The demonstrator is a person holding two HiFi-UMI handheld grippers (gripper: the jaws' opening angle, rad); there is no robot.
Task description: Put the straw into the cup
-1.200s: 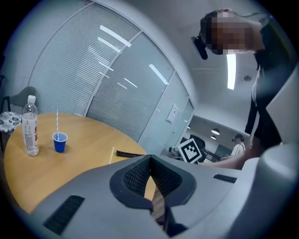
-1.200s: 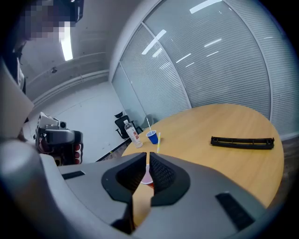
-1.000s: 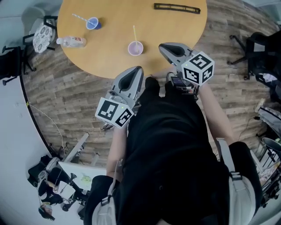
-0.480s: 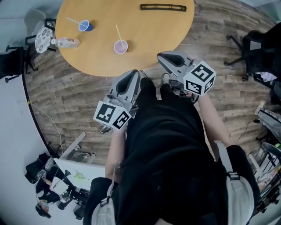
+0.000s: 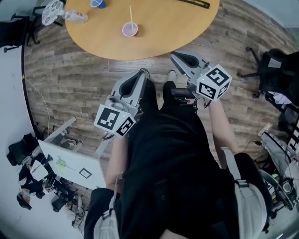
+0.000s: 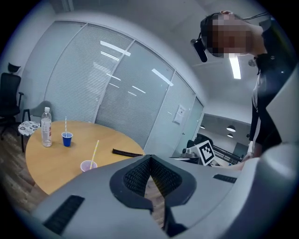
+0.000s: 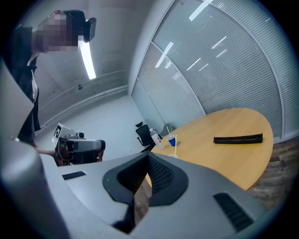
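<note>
- The straw (image 5: 131,14) is already sitting in the pink cup (image 5: 130,31), leaning on the rim and sticking well out the top.
- That cup stands on the round wooden table (image 5: 168,23), on the side nearest the person.
- The left gripper (image 5: 143,73) has its jaws pressed together with nothing in them. It's off the table, over the plank floor (image 5: 70,70), well apart from the cup.
- Same deal with the right gripper (image 5: 174,55): jaws closed and empty, just short of the table edge.
- Further back on the table there's a blue cup (image 6: 67,138) with its own straw, and a water bottle (image 6: 46,133) right beside it.
- A long black strip (image 7: 238,138) lies flat on the far side of the table.
</note>
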